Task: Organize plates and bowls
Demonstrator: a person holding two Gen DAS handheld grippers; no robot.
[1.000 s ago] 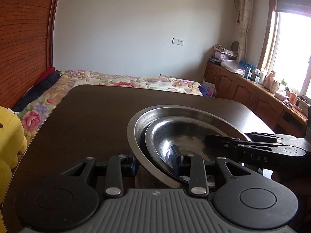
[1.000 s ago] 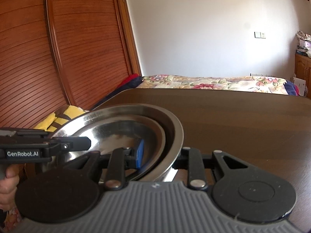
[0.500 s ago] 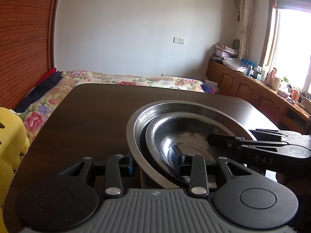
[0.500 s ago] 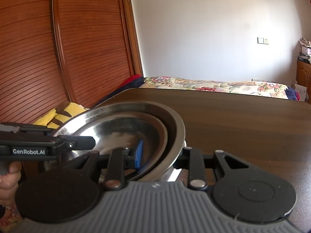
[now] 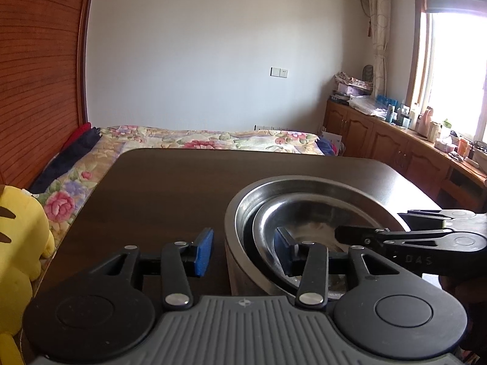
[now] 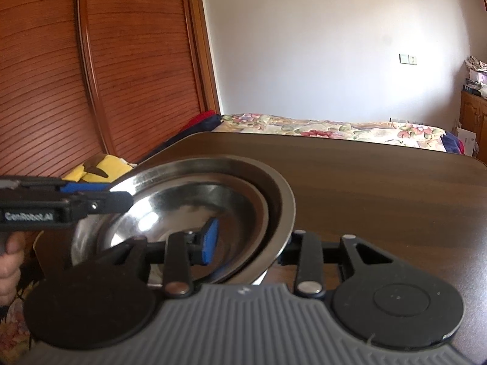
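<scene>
Two steel bowls are nested on the dark table [image 5: 170,188]: a large outer bowl [image 5: 304,182] and a smaller inner bowl [image 5: 307,213]. My left gripper [image 5: 243,252] straddles the near-left rim, open, with a gap between its blue outer pad [image 5: 204,252] and the bowl wall. My right gripper [image 6: 249,246] is shut on the stack's rim, one blue pad [image 6: 210,240] inside the inner bowl [image 6: 188,206], the other finger behind the outer bowl [image 6: 283,200]. In the left wrist view, the right gripper [image 5: 365,228] reaches in from the right.
A yellow plush toy [image 5: 18,243] sits off the table's left edge. A flowered bed [image 5: 213,140] lies beyond the far edge, wooden cabinets [image 5: 395,152] run along the right wall, and slatted wardrobe doors [image 6: 106,76] stand left. A hand [image 6: 9,261] holds the left gripper.
The left gripper's fingers have spread off the bowl wall and it has drawn back a little. The right gripper keeps its hold on the rim. Both cameras sit slightly higher.
</scene>
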